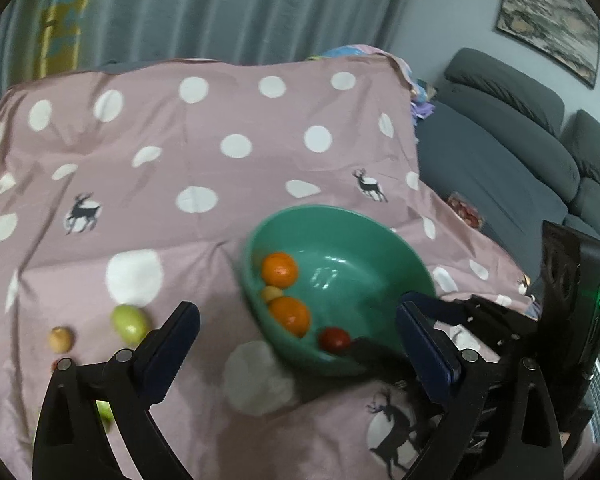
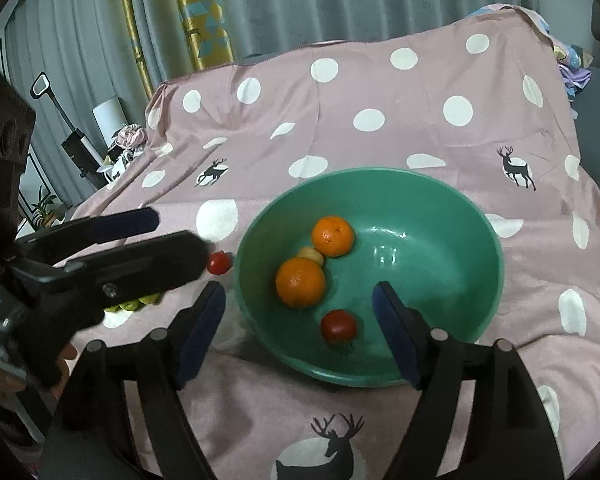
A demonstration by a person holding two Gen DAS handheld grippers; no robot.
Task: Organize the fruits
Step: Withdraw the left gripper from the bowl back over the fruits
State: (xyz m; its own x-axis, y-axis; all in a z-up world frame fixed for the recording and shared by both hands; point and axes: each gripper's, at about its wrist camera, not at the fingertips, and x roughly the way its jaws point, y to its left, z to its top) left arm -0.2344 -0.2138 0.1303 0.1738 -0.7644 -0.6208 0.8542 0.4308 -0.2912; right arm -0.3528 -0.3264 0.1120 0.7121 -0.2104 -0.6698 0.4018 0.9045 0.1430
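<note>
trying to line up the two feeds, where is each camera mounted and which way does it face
Left wrist: on the left gripper, looking across the spotted cloth at the green bowl and loose fruit; its own fingers and the right gripper show.
Right wrist: on the right gripper, looking down into the bowl; its fingers, the left gripper and a hand show.
Shared: bowl, two oranges, cloth.

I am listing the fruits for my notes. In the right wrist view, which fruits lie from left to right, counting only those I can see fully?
Small red fruit on the cloth → large orange → red fruit in the bowl. All three are apart from each other.
</note>
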